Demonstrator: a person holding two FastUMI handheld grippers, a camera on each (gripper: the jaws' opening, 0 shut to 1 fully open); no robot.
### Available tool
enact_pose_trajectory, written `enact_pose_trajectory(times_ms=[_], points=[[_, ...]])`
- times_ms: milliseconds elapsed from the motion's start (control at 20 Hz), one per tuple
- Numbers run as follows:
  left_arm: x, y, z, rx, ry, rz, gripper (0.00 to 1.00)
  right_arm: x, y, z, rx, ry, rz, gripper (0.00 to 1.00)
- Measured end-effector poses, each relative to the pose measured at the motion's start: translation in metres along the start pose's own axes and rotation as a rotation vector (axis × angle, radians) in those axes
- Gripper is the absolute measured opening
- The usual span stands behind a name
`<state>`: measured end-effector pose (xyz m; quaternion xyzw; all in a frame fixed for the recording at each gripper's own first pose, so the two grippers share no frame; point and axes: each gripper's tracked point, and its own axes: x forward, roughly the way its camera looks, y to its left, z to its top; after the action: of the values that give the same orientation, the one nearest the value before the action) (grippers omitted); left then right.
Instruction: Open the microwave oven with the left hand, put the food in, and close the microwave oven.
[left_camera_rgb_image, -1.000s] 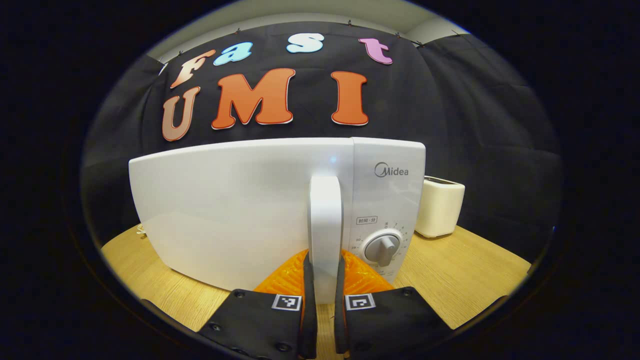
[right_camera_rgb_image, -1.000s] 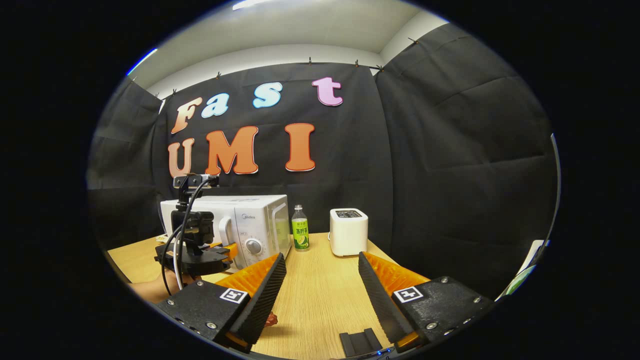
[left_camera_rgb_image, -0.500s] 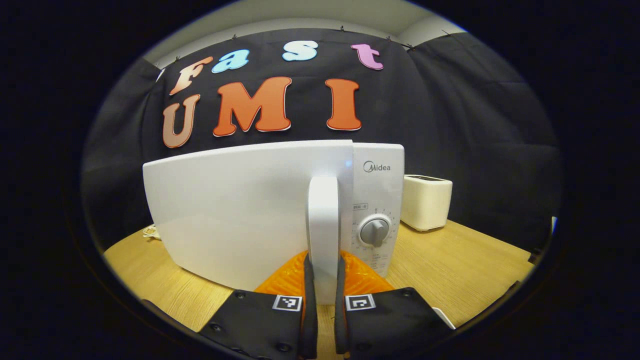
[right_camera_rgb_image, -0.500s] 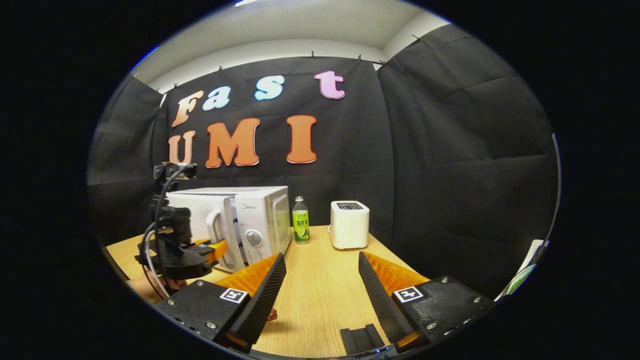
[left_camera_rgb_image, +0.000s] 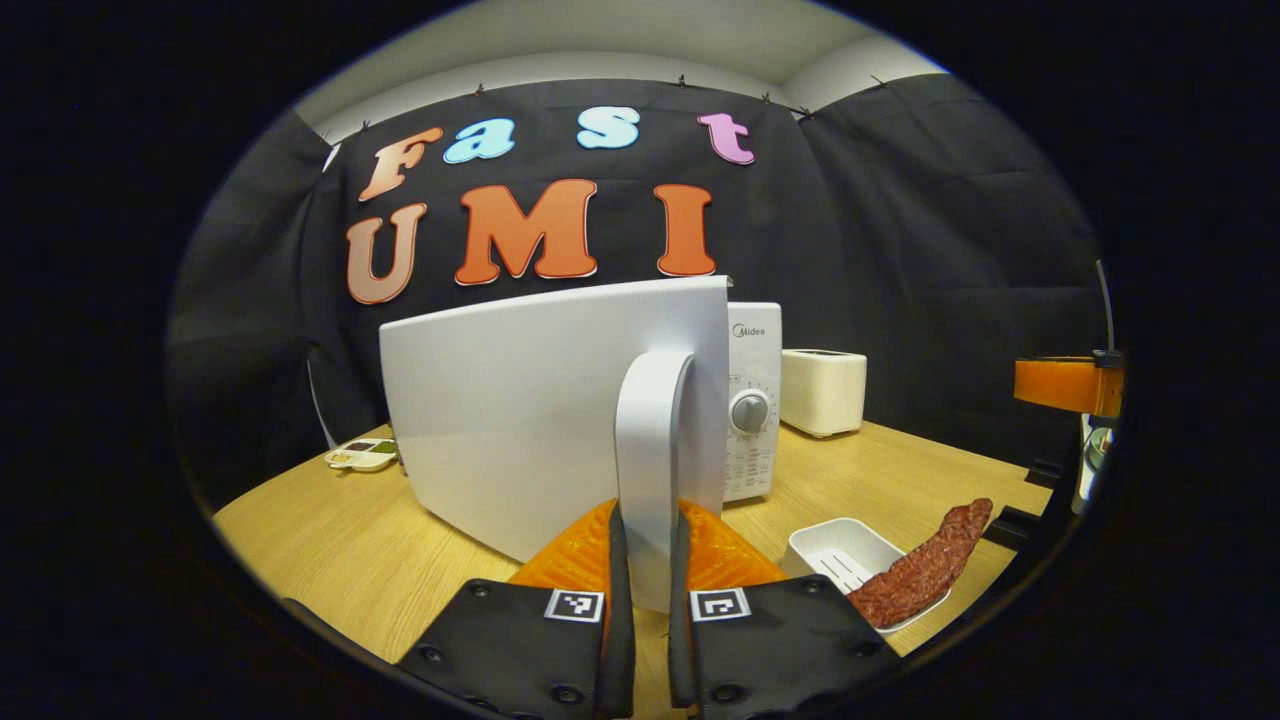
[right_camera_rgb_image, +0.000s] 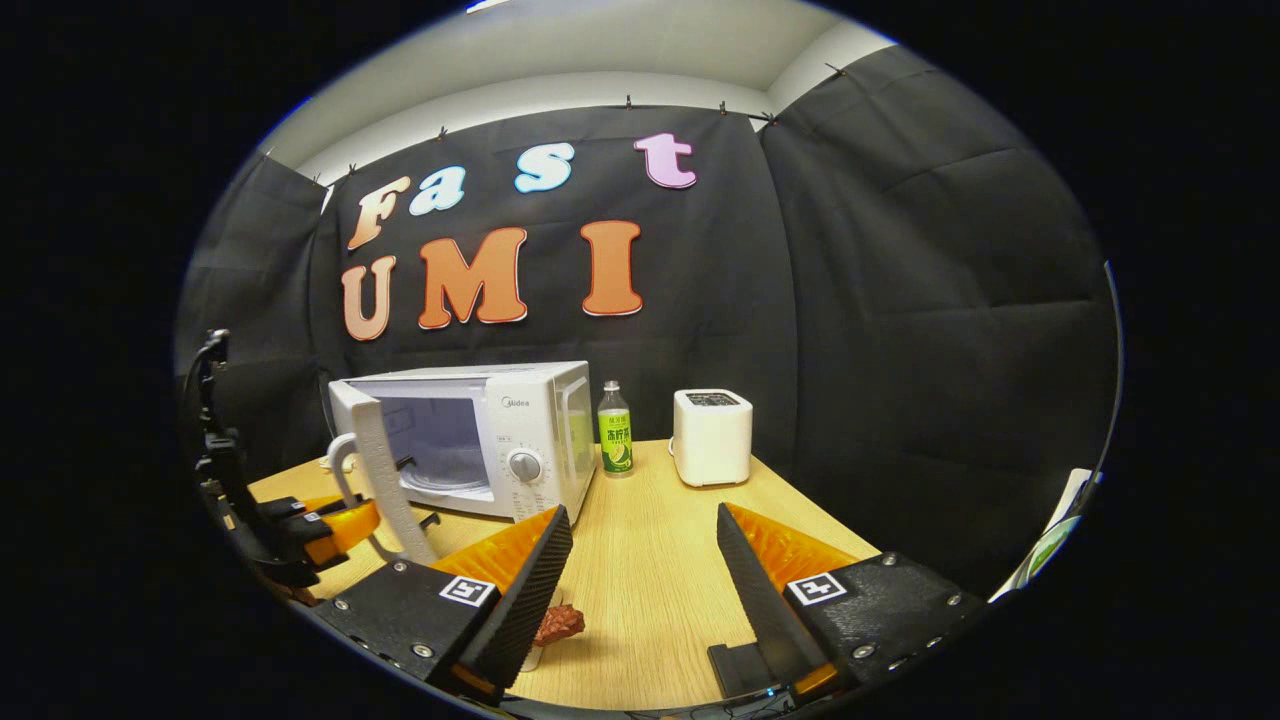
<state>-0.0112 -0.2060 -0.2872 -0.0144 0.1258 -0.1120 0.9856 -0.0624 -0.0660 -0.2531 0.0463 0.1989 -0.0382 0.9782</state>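
Clamped tight, both jaws of the left gripper (left_camera_rgb_image: 645, 600) press on the white door handle (left_camera_rgb_image: 650, 450), one finger on each side of the upright bar. That pinch low on the handle gives leverage to swing the microwave door (left_camera_rgb_image: 520, 410) on its far-left hinge. From the right gripper view the door stands out towards the near edge of the table, and the microwave oven (right_camera_rgb_image: 500, 430) shows its pale cavity (right_camera_rgb_image: 440, 440) open to the front. Opening looks largely done, though a wider swing would leave more room for a loaded gripper.

Over to the right gripper (right_camera_rgb_image: 640, 590): jaws spread wide, nothing between them, hovering low above the wooden table (right_camera_rgb_image: 650, 560) near the food. A judgement, but it seems parked there ready for the pickup once the door is clear.

And the food itself: a dark reddish strip of meat (left_camera_rgb_image: 925, 570) lies across the rim of a small white tray (left_camera_rgb_image: 835, 550), on the near right of the table, just right of the door. It is not in the oven yet.

Further back, a green bottle (right_camera_rgb_image: 615, 440) and a white toaster (right_camera_rgb_image: 712, 437) stand right of the oven, well apart from the action. A small dish of condiments (left_camera_rgb_image: 362, 453) sits far left behind the door.
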Motion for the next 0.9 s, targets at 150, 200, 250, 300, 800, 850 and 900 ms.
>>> enact_pose_trajectory(times_ms=[150,200,250,300,800,850,900], points=[[-0.036,0.032,-0.004,0.000,-0.021,0.036,0.18,0.000,0.001,-0.002,-0.002,0.002,-0.008,0.90],[-0.049,0.044,-0.005,0.008,-0.027,0.059,0.18,-0.001,0.001,-0.003,0.001,0.006,-0.013,0.90],[-0.061,0.059,-0.006,0.018,-0.030,0.087,0.17,-0.002,0.000,-0.005,0.006,0.010,-0.014,0.90],[-0.071,0.074,-0.008,0.026,-0.034,0.119,0.18,-0.003,0.001,-0.006,0.010,0.014,-0.017,0.91],[-0.130,0.192,-0.023,-0.052,-0.028,0.257,0.18,-0.010,0.008,-0.018,0.023,0.031,-0.053,0.91],[-0.133,0.197,-0.025,-0.056,-0.023,0.249,0.26,-0.011,0.007,-0.020,0.021,0.034,-0.059,0.91],[-0.135,0.202,-0.026,-0.063,-0.024,0.247,0.33,-0.011,0.006,-0.021,0.020,0.036,-0.065,0.91]])
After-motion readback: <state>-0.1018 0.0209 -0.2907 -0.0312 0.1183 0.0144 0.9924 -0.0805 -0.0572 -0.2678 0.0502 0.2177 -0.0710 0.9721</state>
